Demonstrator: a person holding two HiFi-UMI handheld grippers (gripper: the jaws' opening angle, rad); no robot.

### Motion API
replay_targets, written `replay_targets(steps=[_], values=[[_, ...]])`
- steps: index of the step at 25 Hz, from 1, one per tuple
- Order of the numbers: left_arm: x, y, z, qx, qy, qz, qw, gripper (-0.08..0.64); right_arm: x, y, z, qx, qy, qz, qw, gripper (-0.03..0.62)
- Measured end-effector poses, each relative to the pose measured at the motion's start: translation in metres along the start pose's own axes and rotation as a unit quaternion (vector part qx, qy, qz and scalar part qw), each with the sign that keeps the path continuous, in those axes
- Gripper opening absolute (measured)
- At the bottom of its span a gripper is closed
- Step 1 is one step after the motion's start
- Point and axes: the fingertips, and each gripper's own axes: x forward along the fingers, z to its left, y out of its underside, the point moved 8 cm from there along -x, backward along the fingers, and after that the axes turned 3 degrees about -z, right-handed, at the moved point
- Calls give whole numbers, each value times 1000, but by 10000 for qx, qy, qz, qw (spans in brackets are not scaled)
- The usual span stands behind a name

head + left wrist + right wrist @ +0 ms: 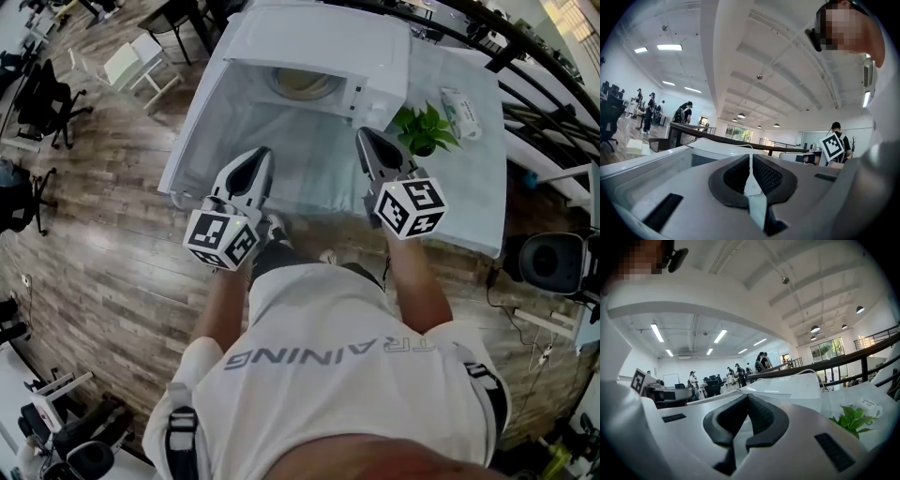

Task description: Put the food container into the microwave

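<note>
An open-plan office: desk chairs (42,97), strip lights (669,47).

Microwave (319,42): on the bench (469,206), ahead of both grippers.
Door (199,131): swung open, ahead and left of the left gripper (262,155).
Food container (305,82): inside the microwave, ahead of the grippers.
Plant (424,129): on the bench, just right of the right gripper (364,136), beside the microwave.
Packet (461,112): on the bench, beyond the plant, farther right.
Grippers: side by side over the bench's near part.
</note>
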Motion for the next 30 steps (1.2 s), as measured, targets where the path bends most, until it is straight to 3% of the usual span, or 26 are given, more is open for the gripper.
replay_targets(steps=[10, 30], values=[[-10, -10, -36, 235, 122, -242, 9994, 48, -54, -24, 16, -442, 81, -475, 9979, 23], [-23, -6, -44, 217, 64, -114, 9997, 48, -51, -6, 19, -396, -95, -287, 9988, 23]])
